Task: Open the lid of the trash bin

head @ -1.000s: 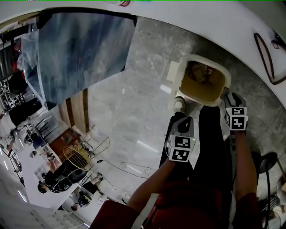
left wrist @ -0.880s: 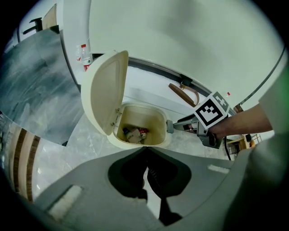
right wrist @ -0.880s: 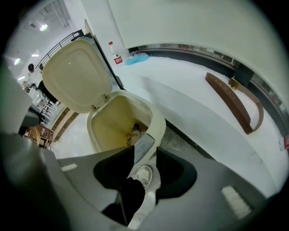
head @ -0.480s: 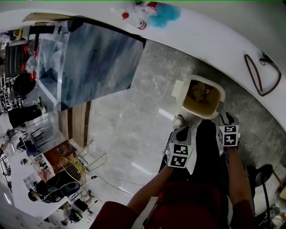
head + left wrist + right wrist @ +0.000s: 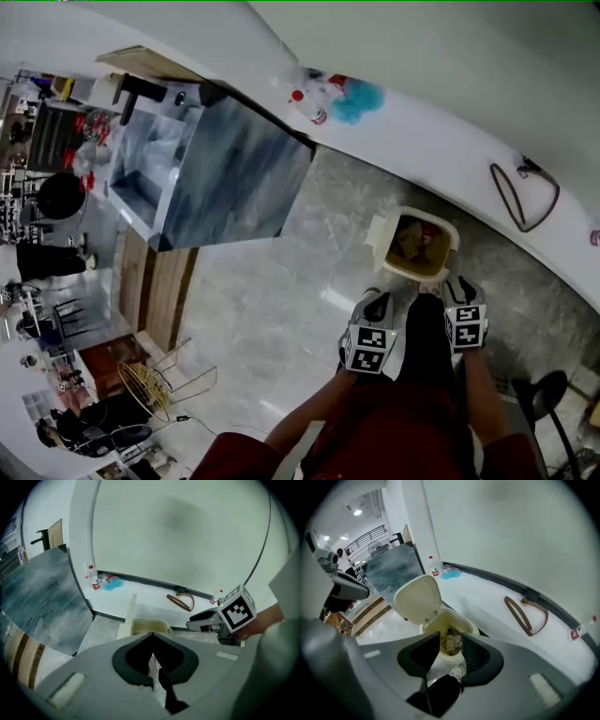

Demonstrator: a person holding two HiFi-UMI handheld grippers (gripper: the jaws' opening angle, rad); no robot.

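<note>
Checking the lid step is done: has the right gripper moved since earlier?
Yes. The right gripper has drawn back from the rim of the cream plastic trash bin, toward the person; its open jaws just closed slightly, nothing between them.

The trash bin (image 5: 461,617) and its lid (image 5: 418,597) look like smooth cream plastic with a dull sheen. The floor (image 5: 272,281) is glossy, grey-veined stone that mirrors light; the brown strap (image 5: 515,614) looks like leather.

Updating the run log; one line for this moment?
trash bin lid: open | left gripper: shut, empty | right gripper: open, just closing slightly, empty
</note>
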